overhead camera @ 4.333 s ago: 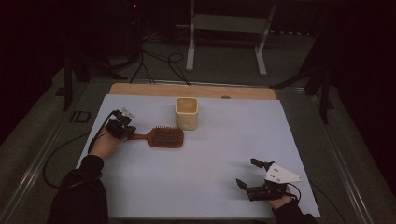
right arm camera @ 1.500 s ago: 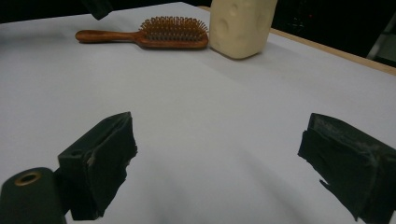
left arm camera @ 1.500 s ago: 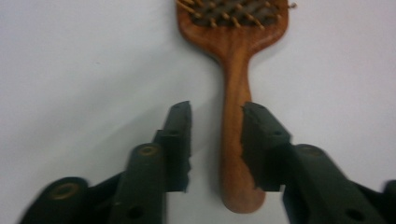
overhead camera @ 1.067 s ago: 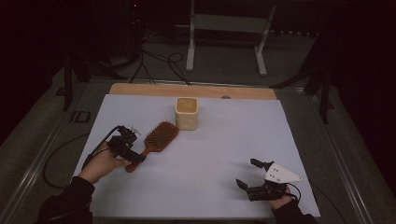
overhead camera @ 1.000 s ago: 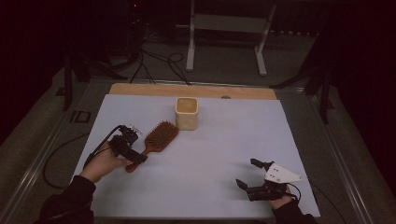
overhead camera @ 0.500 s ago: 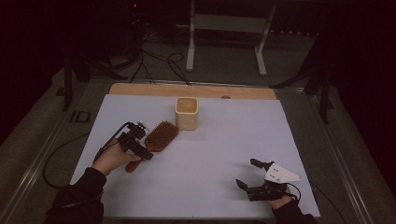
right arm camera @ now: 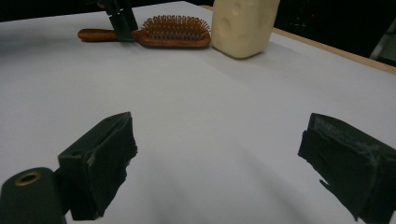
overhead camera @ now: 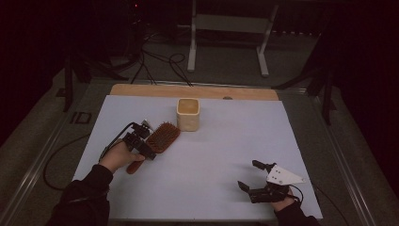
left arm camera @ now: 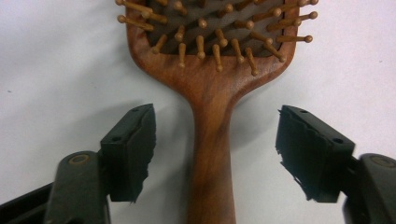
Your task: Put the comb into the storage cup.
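Observation:
A brown wooden hairbrush [overhead camera: 163,136] lies bristles up on the white table top [overhead camera: 226,146], its handle pointing to the near left. My left gripper [overhead camera: 146,149] straddles that handle. In the left gripper view the handle [left arm camera: 212,140] runs up between the two black pads [left arm camera: 133,144], with a gap on each side. The left gripper [left arm camera: 215,116] is open and its jaws have just been closing around the handle. My right gripper [overhead camera: 247,174] rests open near the front right, nothing between its fingers [right arm camera: 219,123]. The right gripper view shows the hairbrush [right arm camera: 168,31] far off.
A cream square cup [overhead camera: 188,114] stands upright just right of the brush head, also seen as the cup [right arm camera: 243,25] in the right gripper view. A wooden strip [overhead camera: 193,91] borders the table's far edge. Cables and a stand lie on the floor beyond.
The brush has swung from lying sideways to diagonal. My left gripper has moved right and down over the handle, and its jaws stand narrower. The right gripper has stayed put.

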